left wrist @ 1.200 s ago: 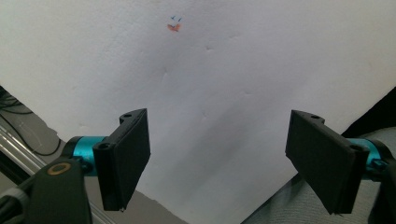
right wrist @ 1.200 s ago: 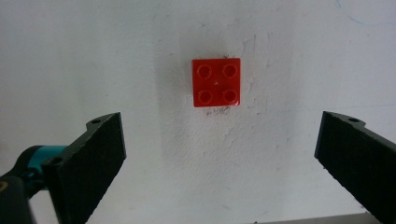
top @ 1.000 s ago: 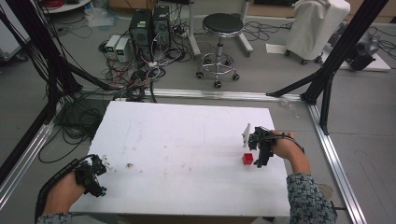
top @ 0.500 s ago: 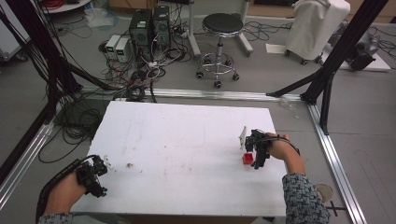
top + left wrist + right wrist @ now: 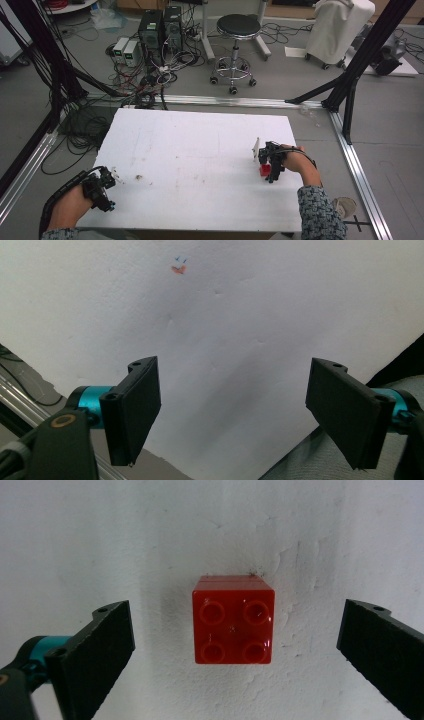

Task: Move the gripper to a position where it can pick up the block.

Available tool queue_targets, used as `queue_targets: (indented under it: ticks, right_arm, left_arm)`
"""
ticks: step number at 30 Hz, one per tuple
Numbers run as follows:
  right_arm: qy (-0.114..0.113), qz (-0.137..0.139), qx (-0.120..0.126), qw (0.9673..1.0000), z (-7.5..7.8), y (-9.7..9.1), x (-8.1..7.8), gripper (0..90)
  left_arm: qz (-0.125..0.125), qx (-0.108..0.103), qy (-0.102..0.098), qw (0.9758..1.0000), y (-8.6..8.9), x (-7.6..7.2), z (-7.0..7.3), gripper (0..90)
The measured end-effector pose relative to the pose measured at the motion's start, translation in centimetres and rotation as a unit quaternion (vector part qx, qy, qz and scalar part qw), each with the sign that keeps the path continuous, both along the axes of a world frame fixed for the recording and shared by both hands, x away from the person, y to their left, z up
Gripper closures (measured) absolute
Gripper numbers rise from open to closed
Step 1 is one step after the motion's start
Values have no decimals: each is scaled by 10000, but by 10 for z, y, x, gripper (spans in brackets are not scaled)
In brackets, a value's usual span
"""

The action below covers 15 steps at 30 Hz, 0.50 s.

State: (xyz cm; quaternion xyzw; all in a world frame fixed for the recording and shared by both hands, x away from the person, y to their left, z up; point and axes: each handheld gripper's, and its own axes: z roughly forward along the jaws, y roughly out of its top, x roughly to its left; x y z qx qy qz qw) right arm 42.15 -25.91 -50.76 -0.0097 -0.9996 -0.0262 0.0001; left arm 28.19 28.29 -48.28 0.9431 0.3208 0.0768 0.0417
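Two grippers are held over a white surface [image 5: 200,150], and little of the work appears to have been done so far. At the left, the left gripper [image 5: 100,186] is kept near the front left corner of the surface, just beside a small brownish mark [image 5: 139,177]; in the left gripper view its jaws are seen wide apart with nothing between them, only bare white surface and a tiny orange smudge [image 5: 178,269] farther off. No part in the work can be judged for it at present.

Farther right, a red brick [image 5: 233,619] with four studs on top is seen resting on the surface, studs up, well apart from the left gripper. The right gripper [image 5: 235,645] is positioned over it, jaws spread wide on either side and touching neither face of the brick. In the high view the brick [image 5: 264,170] lies directly under that gripper [image 5: 270,167], near the right edge.

The approach is judged complete and well centred. Closing on the brick, lifting it and carrying it wherever it is meant to go are all judged to remain.
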Motion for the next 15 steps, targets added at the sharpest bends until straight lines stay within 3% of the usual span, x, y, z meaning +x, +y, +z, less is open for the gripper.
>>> queue_targets:
  ticks: [6, 15]
  right_arm:
    - [76, -18, -95, 9999, -10, 0, 1, 11]
    - [85, -50, -33, 9999, -12, 0, 0, 11]
  left_arm:
    - [0, -5, 10, 10000, 0, 0, 0, 222]
    - [14, -5, 19, 10000, 1, 0, -1, 223]
